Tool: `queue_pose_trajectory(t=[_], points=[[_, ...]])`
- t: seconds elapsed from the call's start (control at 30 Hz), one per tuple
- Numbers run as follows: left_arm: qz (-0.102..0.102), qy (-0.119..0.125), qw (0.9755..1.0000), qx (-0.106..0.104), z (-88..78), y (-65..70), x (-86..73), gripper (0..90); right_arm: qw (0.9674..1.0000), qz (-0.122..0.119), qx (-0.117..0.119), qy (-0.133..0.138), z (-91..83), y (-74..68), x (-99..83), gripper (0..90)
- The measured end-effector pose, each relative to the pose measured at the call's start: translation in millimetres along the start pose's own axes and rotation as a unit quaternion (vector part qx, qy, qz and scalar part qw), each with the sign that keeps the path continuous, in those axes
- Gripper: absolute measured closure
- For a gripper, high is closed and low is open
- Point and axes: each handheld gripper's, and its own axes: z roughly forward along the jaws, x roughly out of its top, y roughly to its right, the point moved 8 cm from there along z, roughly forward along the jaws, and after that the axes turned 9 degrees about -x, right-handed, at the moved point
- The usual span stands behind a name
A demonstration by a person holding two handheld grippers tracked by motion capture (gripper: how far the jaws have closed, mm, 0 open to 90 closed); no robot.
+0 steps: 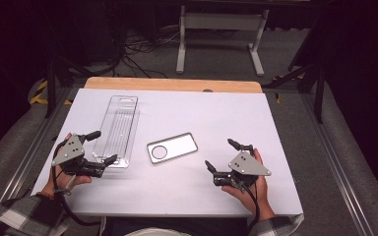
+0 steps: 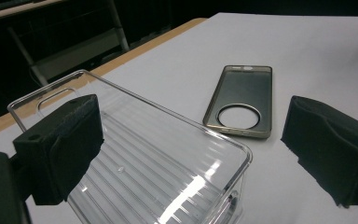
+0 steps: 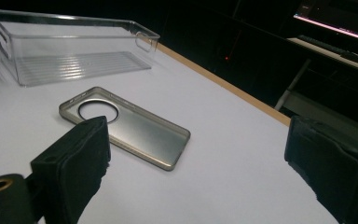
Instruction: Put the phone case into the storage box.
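Both grippers, left gripper (image 1: 100, 147) and right gripper (image 1: 221, 155), hover wide open and empty over the white bench (image 1: 226, 118), phone case (image 1: 172, 147) flat between them, clear tray (image 1: 116, 129) beside the left.

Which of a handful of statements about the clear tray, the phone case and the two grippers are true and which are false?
1. The clear ribbed plastic tray is empty. True.
2. The translucent grey phone case with a round hole lies inside the tray. False: it lies on the white table, beside the tray.
3. The left gripper has open fingers. True.
4. The right gripper grips the case. False: it is open and holds nothing.
5. The case stands on edge. False: it lies flat.
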Motion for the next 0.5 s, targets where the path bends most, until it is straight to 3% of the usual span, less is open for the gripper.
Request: queue_pose_trajectory(t=[0.27, 0.5], points=[[0.005, -0.015, 0.9999, -0.004, 1.1, 4.5, -5.8, 5.6, 0.9997, -0.004, 0.016, -0.019, 7.5, -4.6, -4.5, 7.5], [0.004, -0.015, 0.9999, -0.002, 1.2, 6.3, -6.7, 5.6, 0.9993, -0.004, 0.023, -0.029, 15.2, -5.7, -7.2, 9.7]])
